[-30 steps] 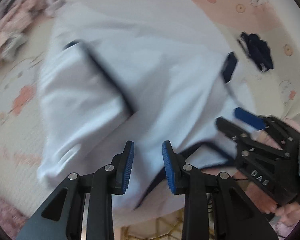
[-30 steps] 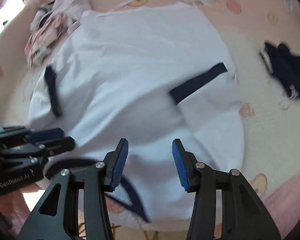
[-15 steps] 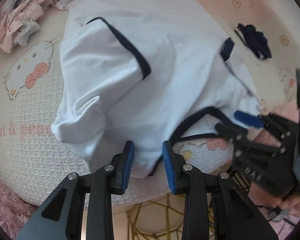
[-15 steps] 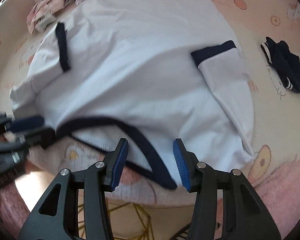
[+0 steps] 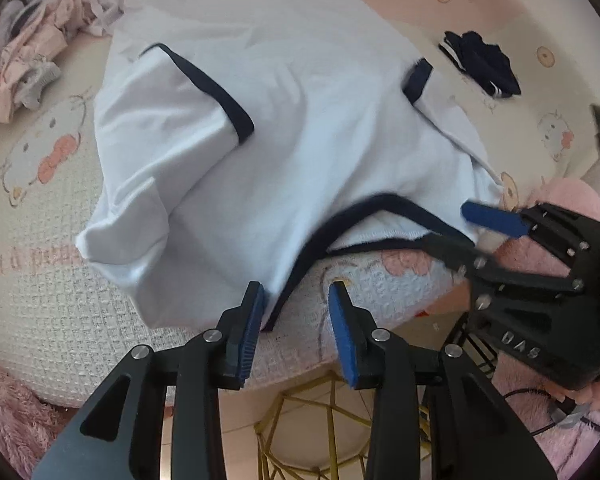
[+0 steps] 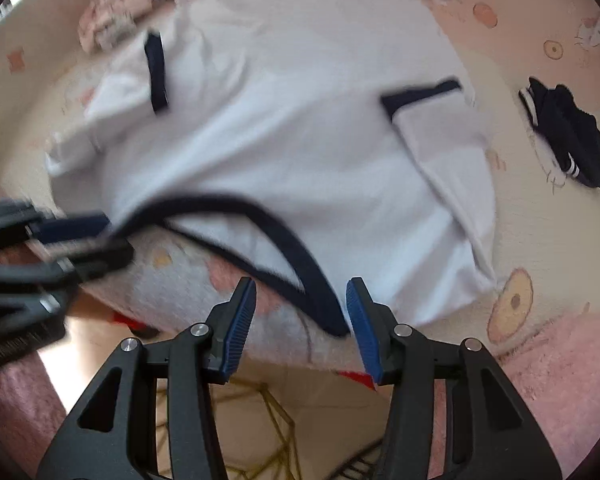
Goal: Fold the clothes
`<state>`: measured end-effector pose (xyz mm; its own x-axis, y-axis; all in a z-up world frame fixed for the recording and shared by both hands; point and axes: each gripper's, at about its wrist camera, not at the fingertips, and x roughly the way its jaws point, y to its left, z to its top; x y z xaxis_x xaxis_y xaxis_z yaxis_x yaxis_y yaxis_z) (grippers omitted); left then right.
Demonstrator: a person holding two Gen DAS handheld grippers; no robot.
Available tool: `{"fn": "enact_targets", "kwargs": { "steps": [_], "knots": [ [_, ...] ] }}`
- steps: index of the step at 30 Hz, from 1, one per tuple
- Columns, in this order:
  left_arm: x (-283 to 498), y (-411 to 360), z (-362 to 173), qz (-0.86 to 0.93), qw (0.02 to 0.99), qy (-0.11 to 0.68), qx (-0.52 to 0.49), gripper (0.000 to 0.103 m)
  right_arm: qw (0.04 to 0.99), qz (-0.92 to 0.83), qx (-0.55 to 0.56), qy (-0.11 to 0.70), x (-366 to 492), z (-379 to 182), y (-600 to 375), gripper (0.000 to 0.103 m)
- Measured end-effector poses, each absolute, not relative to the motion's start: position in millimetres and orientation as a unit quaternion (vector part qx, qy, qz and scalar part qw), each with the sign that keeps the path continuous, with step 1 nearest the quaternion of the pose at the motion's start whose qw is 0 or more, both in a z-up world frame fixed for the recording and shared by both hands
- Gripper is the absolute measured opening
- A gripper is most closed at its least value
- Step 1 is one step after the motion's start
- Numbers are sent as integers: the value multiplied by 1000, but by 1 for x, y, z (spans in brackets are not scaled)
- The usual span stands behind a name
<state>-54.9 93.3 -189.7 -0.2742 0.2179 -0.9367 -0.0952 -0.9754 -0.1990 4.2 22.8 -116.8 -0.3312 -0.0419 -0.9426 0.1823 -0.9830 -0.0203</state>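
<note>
Though unheld, shirt (image 5: 300,128) beyond hand-held gripper (image 5: 296,320).

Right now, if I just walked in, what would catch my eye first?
A big white T-shirt with dark navy trim lies spread over a cartoon-cat bedspread, both sleeves folded in across its body. Two black hand-held grippers with blue pads sit at its collar end, the left hand-held gripper opening and the right hand-held gripper open, neither pinching cloth.

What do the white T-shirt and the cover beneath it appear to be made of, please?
The white T-shirt looks like thin, matte cotton-type jersey: it drapes in soft creases, with navy ribbed-looking trim. The cover seems a thicker waffle-weave fabric, judging by its gridded, bumpy texture and printed cartoon motifs.
</note>
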Motion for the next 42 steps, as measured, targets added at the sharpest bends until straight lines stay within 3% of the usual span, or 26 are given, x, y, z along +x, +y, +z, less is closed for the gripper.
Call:
{"fn": "enact_targets", "kwargs": {
  "steps": [6,13,17,31,38,42],
  "knots": [
    [-58,100,-192,783,101,-51,-611,36,47,-792,604,71,4,-135,28,49],
    [-57,96,-176,814,99,-54,-569,36,40,-817,574,38,15,-114,46,48],
    [-70,100,-198,786,102,-45,-607,36,31,-805,590,53,15,-122,47,50],
    [-55,72,-193,787,90,-63,-607,38,35,-798,602,7,34,-121,74,51],
    [-24,-10,-204,751,41,-243,-612,38,15,-786,618,-17,49,-117,97,51],
    [-21,-35,-184,783,9,-266,-562,38,15,-799,596,-81,65,-99,124,51]
  ]
}}
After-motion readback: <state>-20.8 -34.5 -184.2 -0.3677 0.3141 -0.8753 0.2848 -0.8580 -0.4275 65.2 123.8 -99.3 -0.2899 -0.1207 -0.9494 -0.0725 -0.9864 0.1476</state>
